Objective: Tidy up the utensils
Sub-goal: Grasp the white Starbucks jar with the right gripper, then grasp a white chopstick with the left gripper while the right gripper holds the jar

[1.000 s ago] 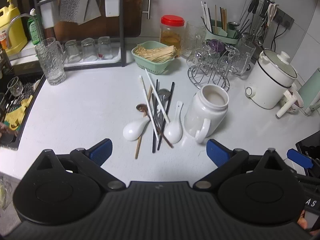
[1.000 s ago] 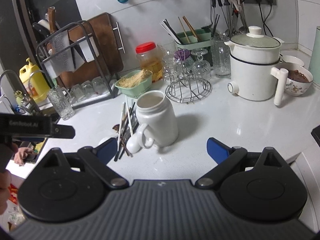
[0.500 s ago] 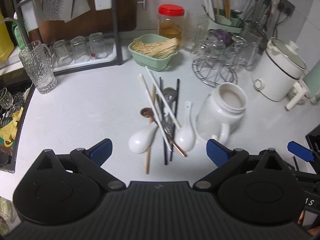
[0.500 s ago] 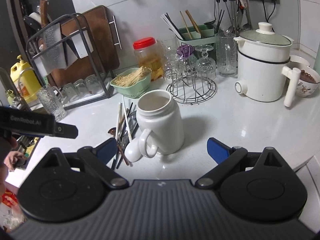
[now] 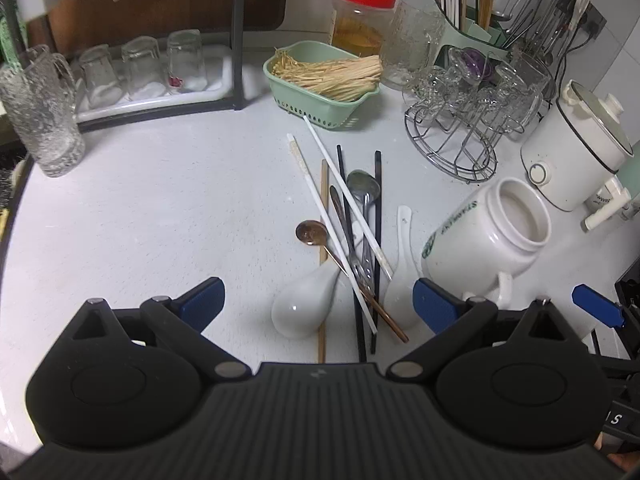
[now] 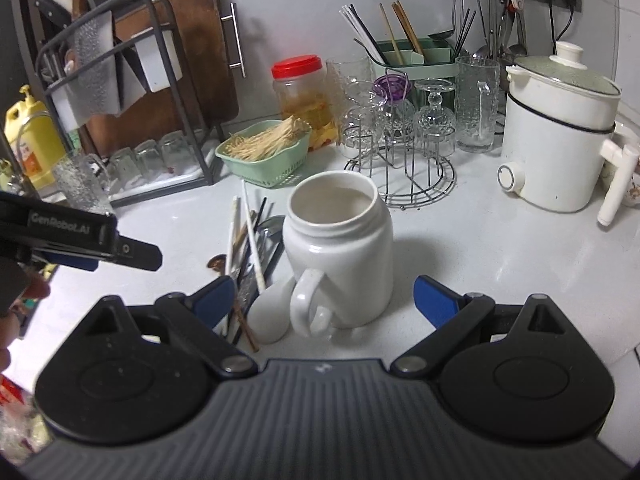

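Left hand-held gripper [image 5: 318,300] released, jaws wide and empty above the near end of the utensil pile [image 5: 352,240]; right hand-held gripper [image 6: 324,296] likewise released, straddling the handle of the white jar [image 6: 340,248] without contact. The pile lies crossed on the tabletop [image 5: 160,220], just beside the jar. Risk: lifting one chopstick may drag its neighbours; the ceramic spoon [image 5: 304,300] may slip; behind, the glass rack [image 5: 452,148] stands near enough to be knocked.

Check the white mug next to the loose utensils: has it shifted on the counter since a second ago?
No. The white mug sits in the same spot between the utensil pile and the wire glass rack; it only looks bigger because the camera came closer.
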